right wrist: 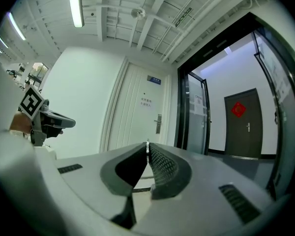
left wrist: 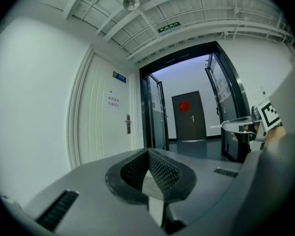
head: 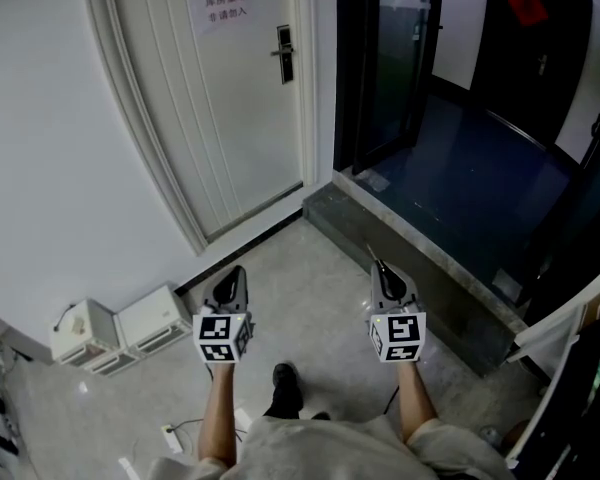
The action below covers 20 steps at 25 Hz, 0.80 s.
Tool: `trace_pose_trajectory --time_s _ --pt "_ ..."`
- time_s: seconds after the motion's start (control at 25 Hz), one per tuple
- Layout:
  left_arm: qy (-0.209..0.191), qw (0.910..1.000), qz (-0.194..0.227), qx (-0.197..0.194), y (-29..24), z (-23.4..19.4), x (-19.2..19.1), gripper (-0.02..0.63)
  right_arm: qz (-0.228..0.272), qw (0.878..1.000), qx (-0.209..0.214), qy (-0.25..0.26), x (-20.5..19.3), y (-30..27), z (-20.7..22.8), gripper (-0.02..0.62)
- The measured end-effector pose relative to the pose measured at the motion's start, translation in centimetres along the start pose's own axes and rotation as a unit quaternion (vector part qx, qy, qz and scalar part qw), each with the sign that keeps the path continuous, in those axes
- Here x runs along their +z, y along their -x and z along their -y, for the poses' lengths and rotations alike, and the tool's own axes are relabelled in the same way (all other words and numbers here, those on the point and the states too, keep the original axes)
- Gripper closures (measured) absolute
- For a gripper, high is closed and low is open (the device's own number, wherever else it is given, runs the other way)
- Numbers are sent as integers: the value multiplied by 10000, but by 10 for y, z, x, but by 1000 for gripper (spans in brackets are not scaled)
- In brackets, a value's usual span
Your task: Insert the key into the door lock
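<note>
left grey gripper point(head: 238, 271) point(left wrist: 148, 151): jaws pressed together | right grey gripper point(head: 380, 266) point(right wrist: 147, 149): pinching thin silver key point(head: 372, 252) point(right wrist: 147, 144) | black door lock point(head: 285, 53) point(left wrist: 128, 124) point(right wrist: 158, 124): 11 o'clock from key

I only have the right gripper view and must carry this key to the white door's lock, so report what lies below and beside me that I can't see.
Observer: On the head view, two white boxes stand low against the wall, left of the door.
Operator: Now my right side.
Observer: A raised grey step runs from beside the door frame past the right gripper, up to a dark corridor.
Operator: Check the left gripper.
Observer: Its own view shows the left gripper with jaws together and nothing between them.
</note>
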State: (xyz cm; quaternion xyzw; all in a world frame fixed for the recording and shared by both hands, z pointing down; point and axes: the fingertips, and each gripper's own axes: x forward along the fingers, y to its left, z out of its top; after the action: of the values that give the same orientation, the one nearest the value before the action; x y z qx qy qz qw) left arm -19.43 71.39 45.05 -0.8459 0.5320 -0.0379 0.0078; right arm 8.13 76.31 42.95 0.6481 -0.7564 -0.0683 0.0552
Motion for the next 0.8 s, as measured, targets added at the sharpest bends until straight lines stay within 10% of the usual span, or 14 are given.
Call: trace_pose_trajectory --time_s 0.8 --pt "242 9989 -26 -392 -256 -114 -6 589 -170 9996 -179 162 -2 -265 28 566"
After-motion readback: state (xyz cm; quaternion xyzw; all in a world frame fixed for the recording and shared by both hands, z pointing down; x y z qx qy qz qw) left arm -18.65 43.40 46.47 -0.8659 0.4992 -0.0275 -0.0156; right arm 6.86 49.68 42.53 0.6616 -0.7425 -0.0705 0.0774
